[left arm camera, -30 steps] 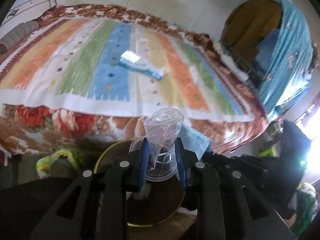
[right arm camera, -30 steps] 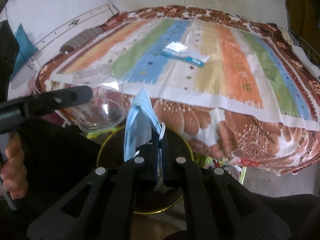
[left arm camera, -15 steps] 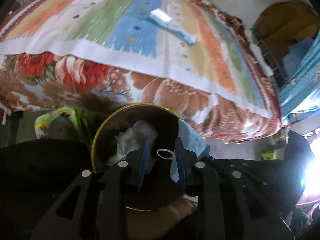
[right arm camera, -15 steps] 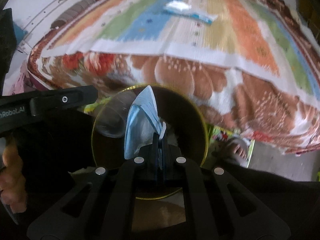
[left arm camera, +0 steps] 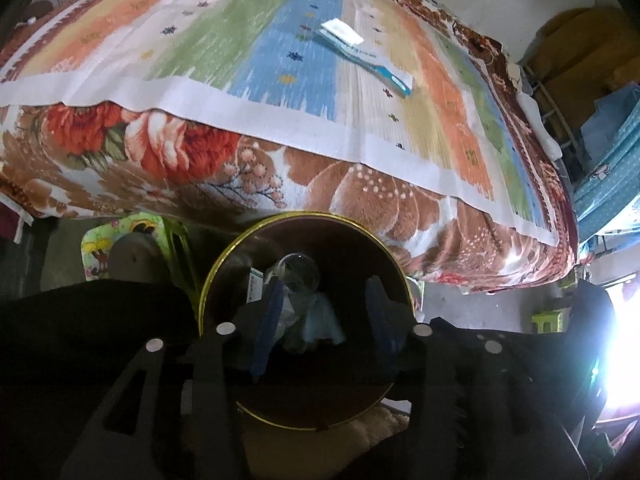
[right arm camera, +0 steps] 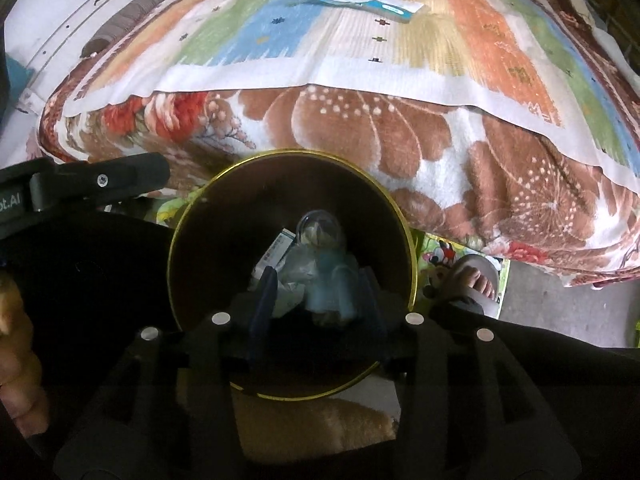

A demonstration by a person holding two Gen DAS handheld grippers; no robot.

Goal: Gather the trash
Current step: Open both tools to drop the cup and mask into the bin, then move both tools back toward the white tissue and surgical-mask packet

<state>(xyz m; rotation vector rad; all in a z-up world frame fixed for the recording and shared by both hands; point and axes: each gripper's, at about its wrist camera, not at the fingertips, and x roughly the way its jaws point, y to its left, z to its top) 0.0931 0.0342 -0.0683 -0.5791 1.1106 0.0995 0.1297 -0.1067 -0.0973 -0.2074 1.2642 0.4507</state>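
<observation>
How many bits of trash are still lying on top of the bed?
2 that I can see: a white wrapper and a long blue-and-white packet, overlapping on the striped bedspread near its far side. Anything smaller, or beyond the frame, may be hidden.

Dark brown bin (left arm camera: 352, 240) with a yellow-gold rim. Inside: clear plastic cup (right arm camera: 320, 228), pale blue wrapper (right arm camera: 332, 280), white scraps. Striped mat (left arm camera: 280, 60) in orange, cream, green, blue and tan (small dark motifs along the stripes), white border. Floral blanket (left arm camera: 160, 160) beneath in red, brown and white. White-and-blue packet (left arm camera: 364, 56) on the mat. Blue pads (left arm camera: 268, 324) on black grippers.
</observation>
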